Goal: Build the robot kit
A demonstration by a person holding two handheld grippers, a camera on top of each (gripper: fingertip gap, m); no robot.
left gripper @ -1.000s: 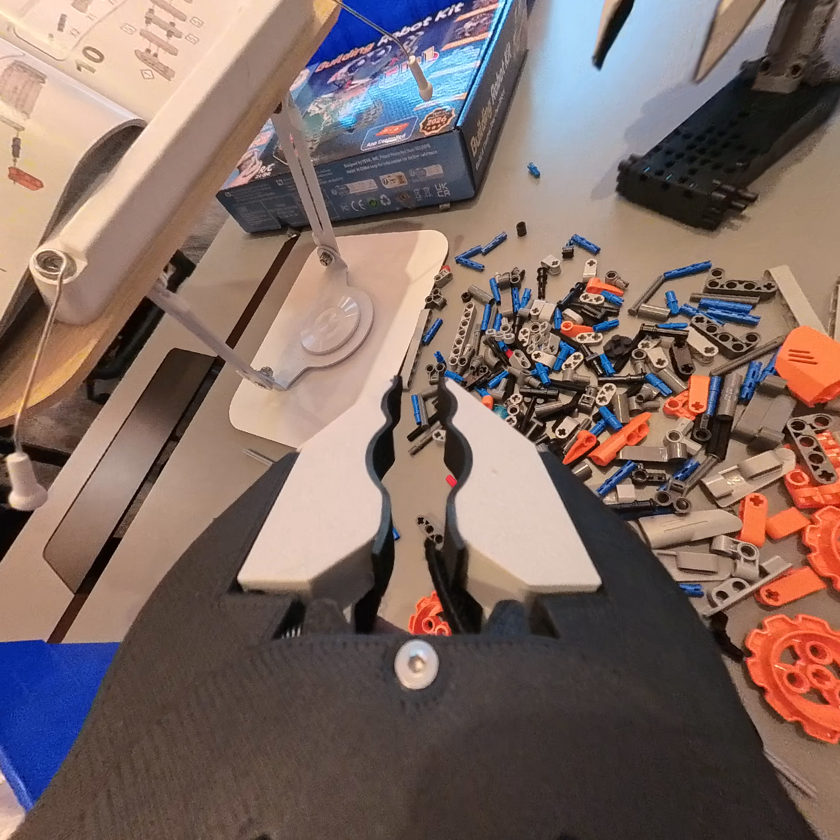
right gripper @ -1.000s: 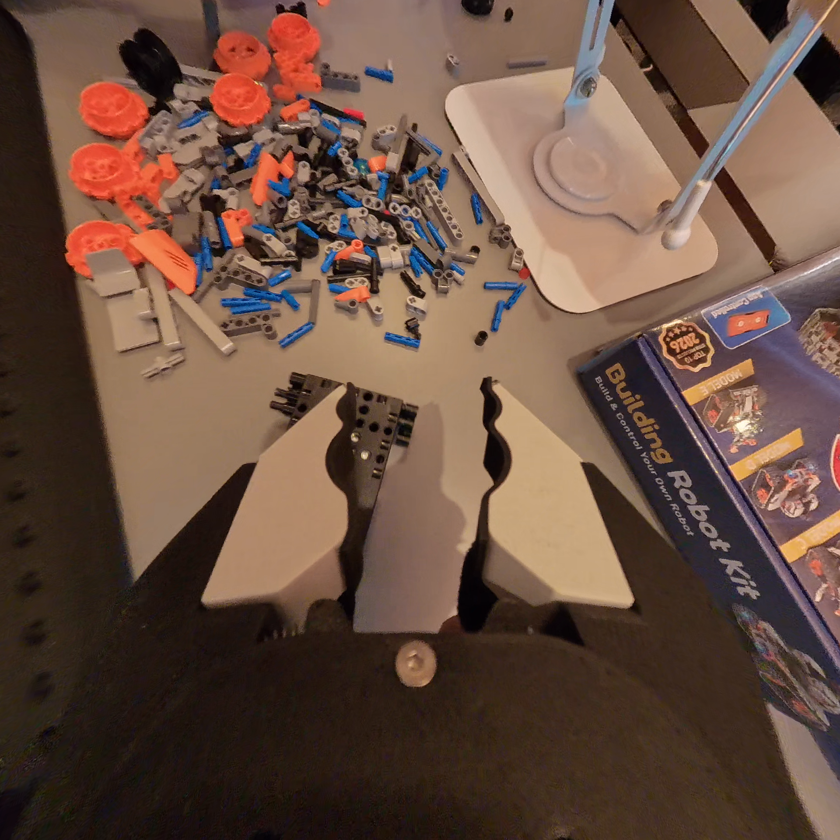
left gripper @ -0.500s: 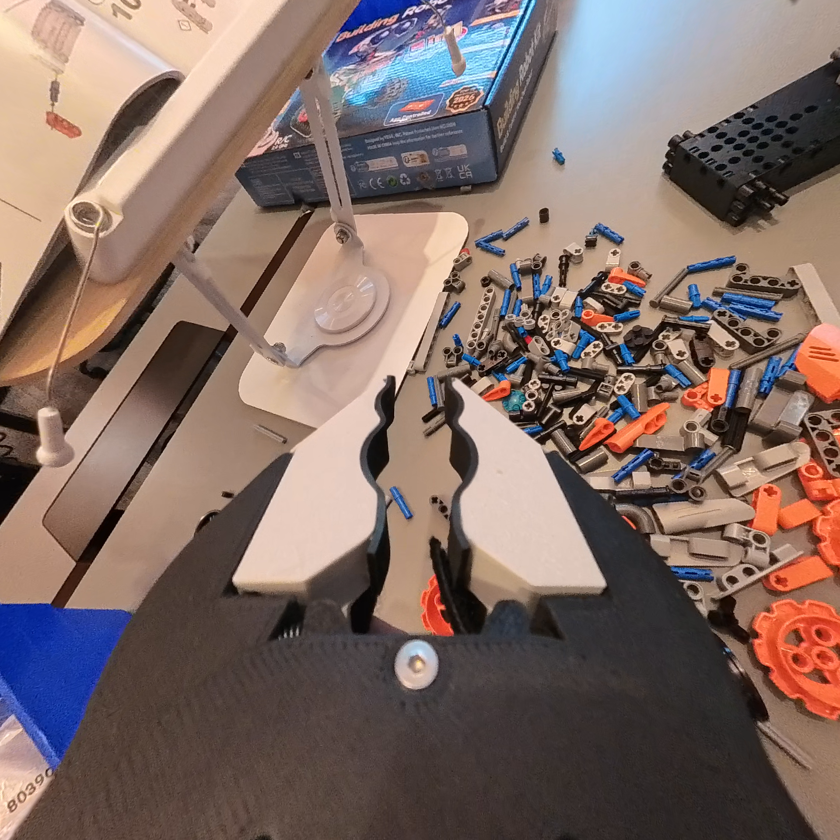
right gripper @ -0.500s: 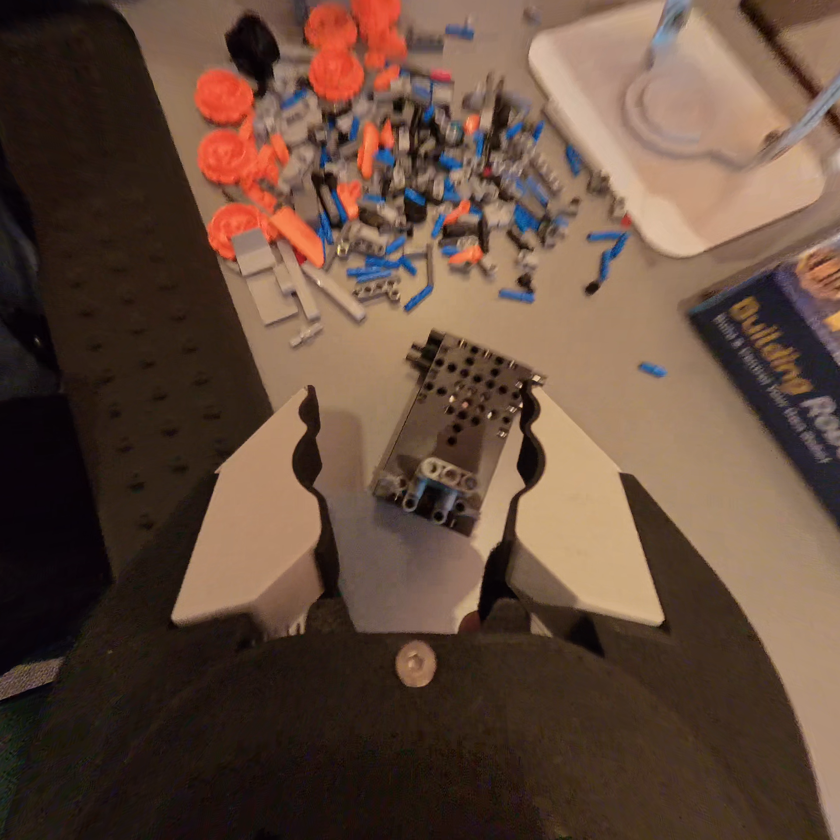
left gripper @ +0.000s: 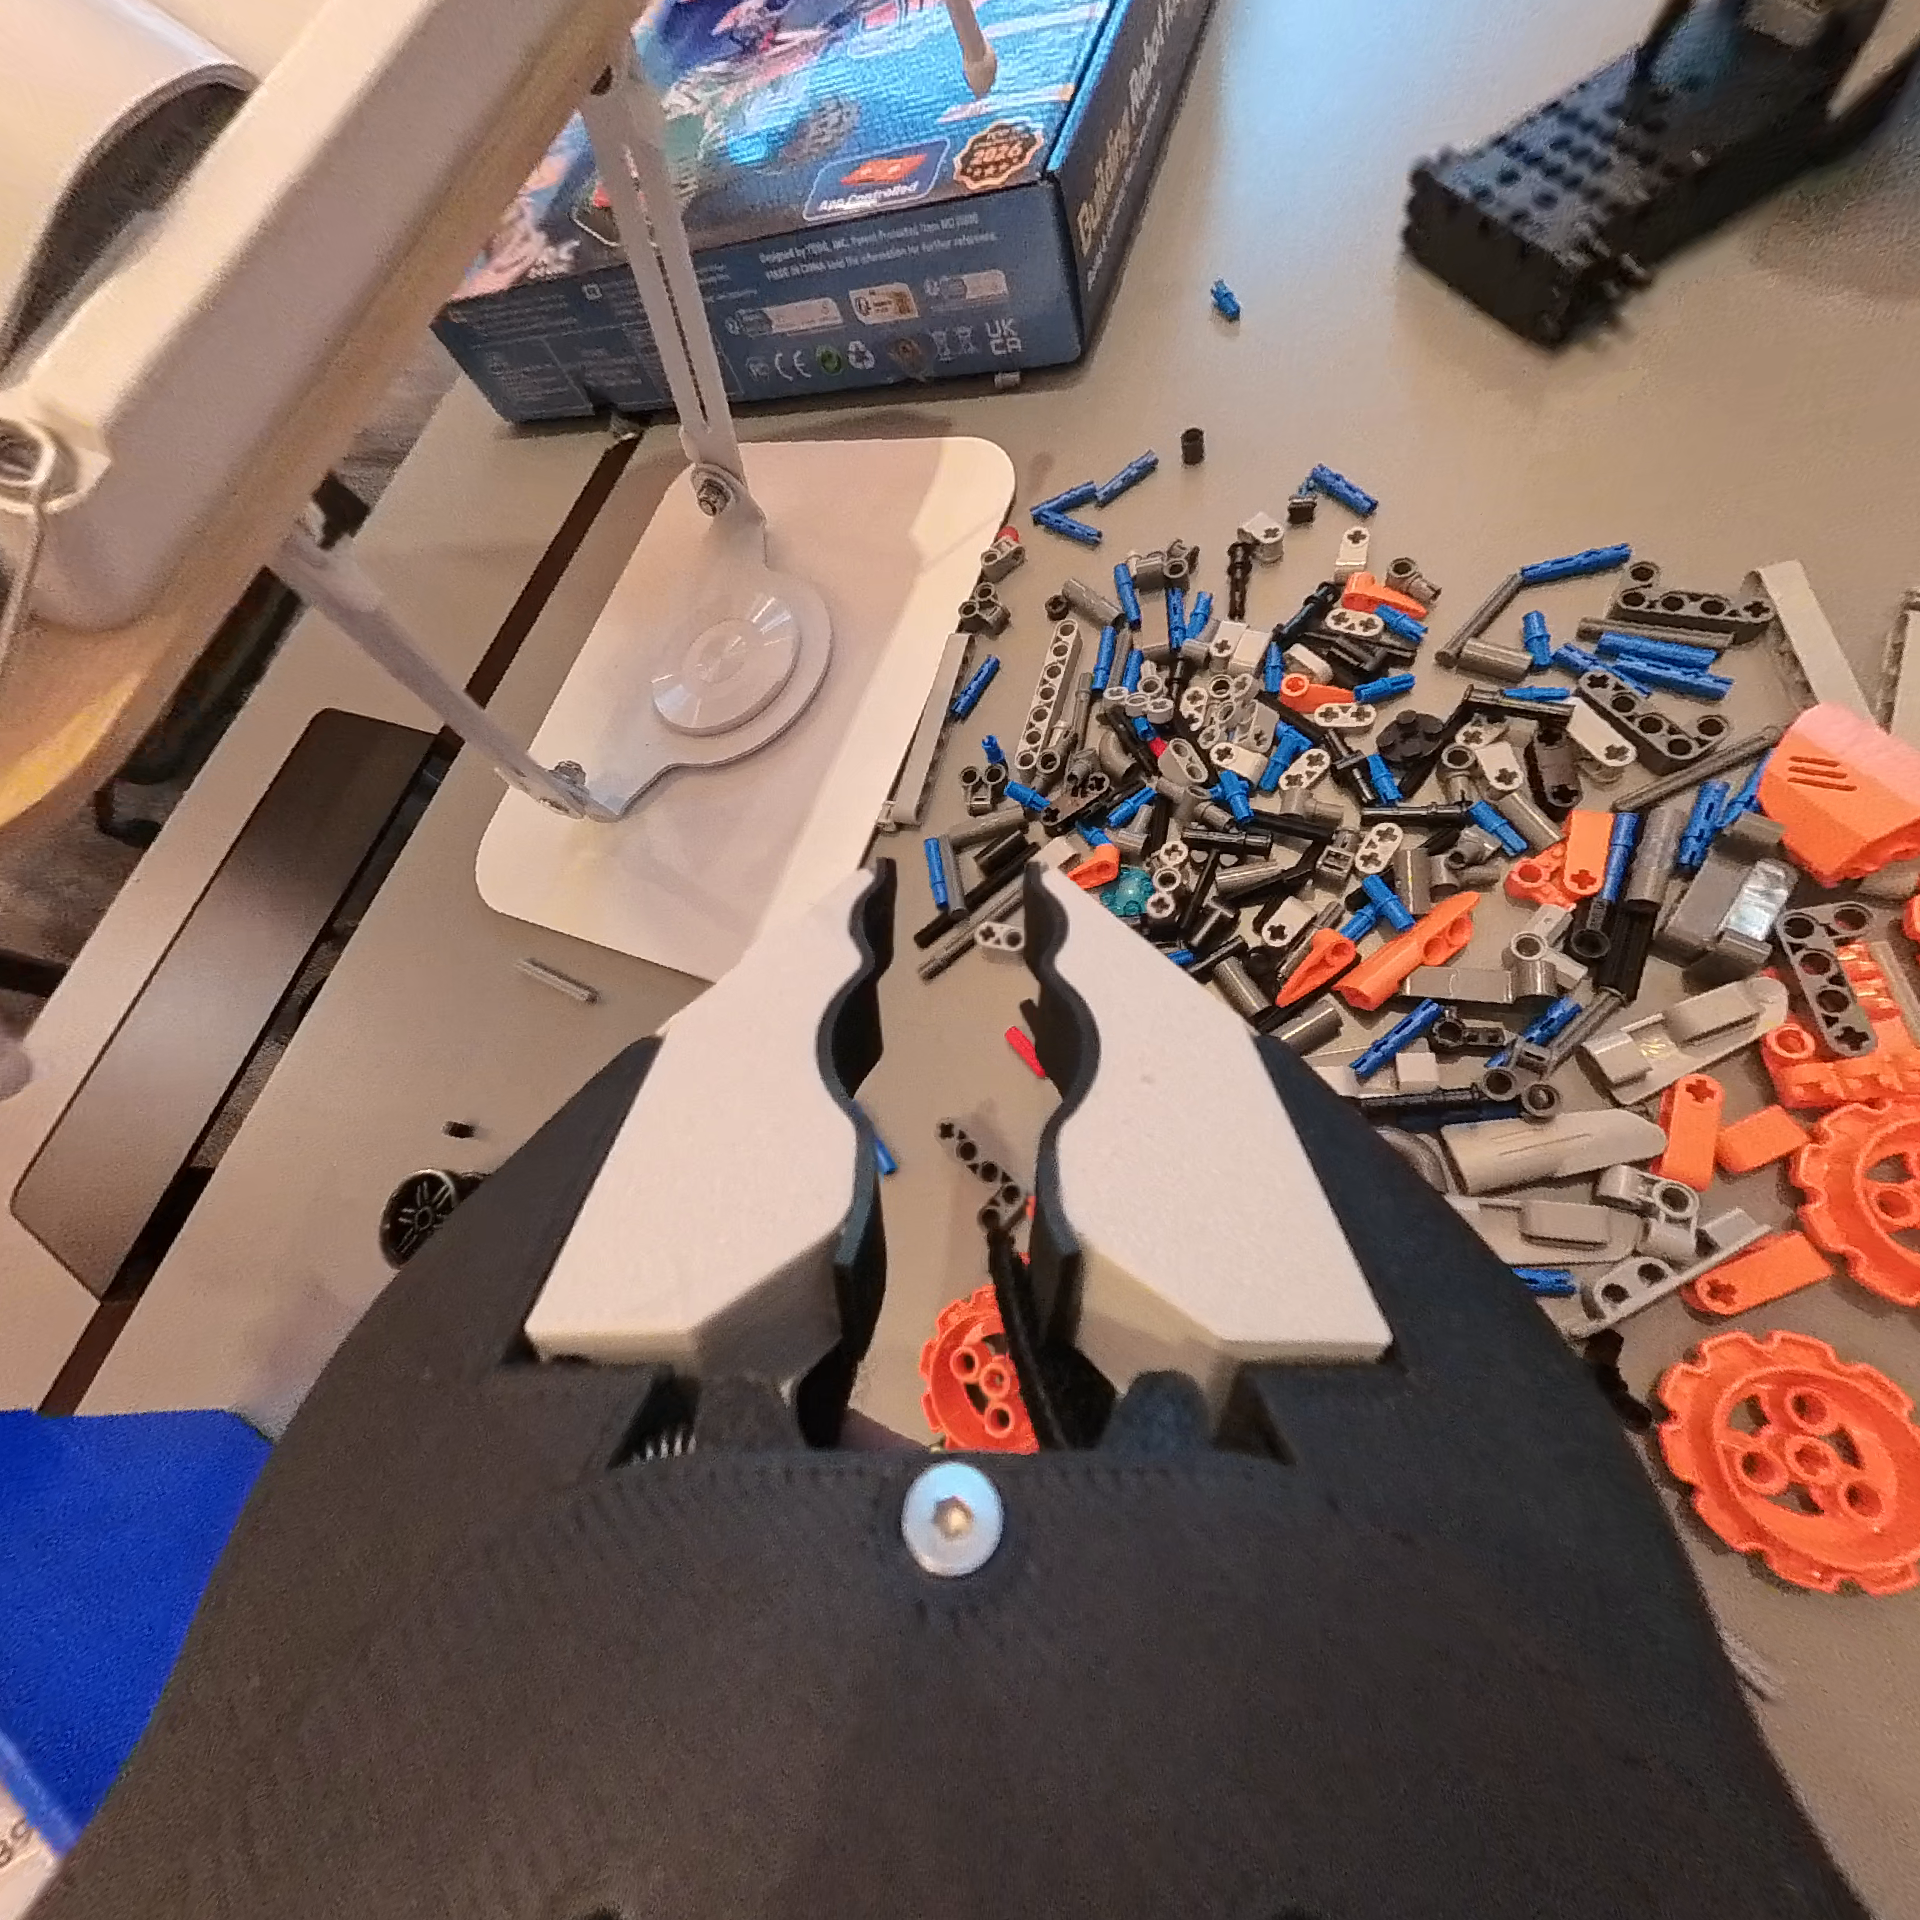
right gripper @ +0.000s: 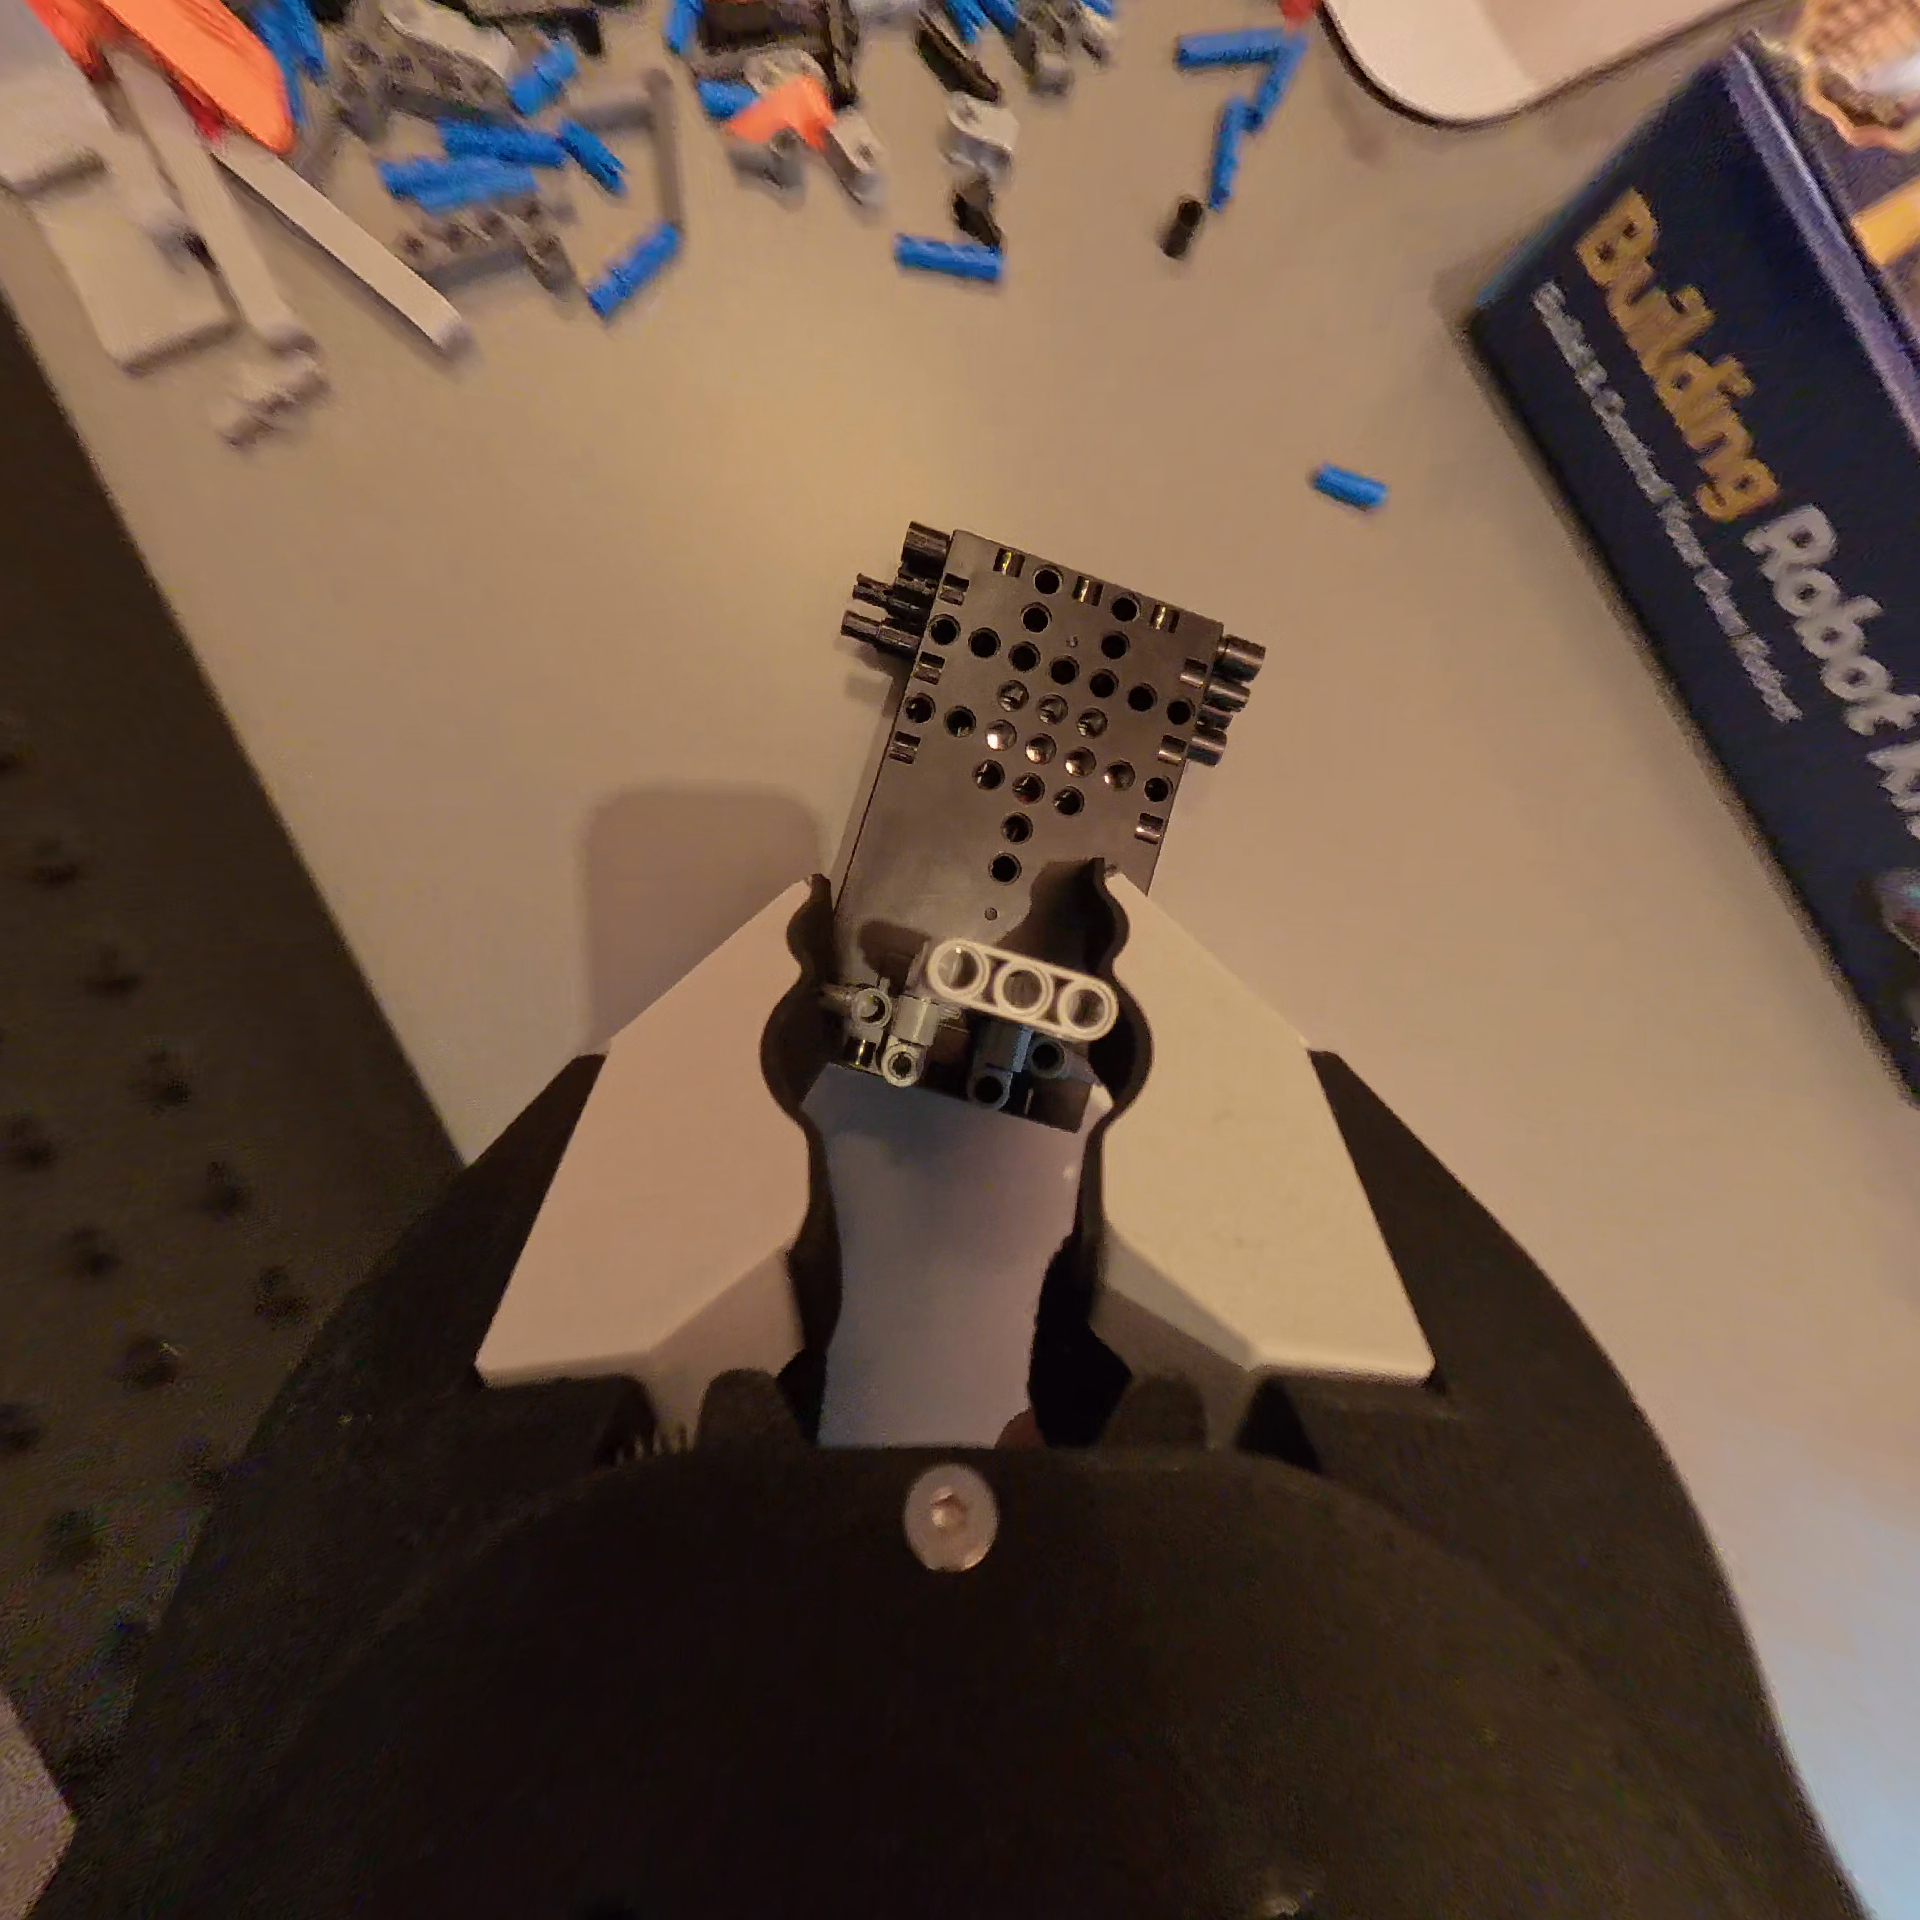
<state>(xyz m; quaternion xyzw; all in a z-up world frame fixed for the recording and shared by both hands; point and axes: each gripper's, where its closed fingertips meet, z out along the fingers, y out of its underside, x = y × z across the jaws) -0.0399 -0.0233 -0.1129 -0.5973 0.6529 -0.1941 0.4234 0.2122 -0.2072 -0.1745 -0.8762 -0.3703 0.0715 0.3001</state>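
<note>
Left wrist view only: white lamp base [left gripper: 831, 582] is sitting far left on the bench [left gripper: 1351, 343], blue kit box [left gripper: 831, 208] lying behind it, and the loose parts pile [left gripper: 1351, 790] is spreading to the right, orange gears [left gripper: 1808, 1465] at its near right edge. Left tool [left gripper: 956, 894] is hovering over the pile's near left edge, jaws slightly apart with only a narrow gap, gripping nothing. The black perforated block [left gripper: 1558, 197] is showing blurred at far right in that view.

Right wrist view only: right tool [right gripper: 961, 883] is clamping the near end of the same block [right gripper: 1049, 717], fingers touching both its sides. A light grey three-hole beam [right gripper: 1023, 1006] is sitting on the block's near end, between the jaws. Only the pile's edge is showing at the top, the box at right.

Versus half a second ago: right tool's jaws were spread wide around the block, now they are closing onto it. Left tool is barely shifting, gap unchanged.
</note>
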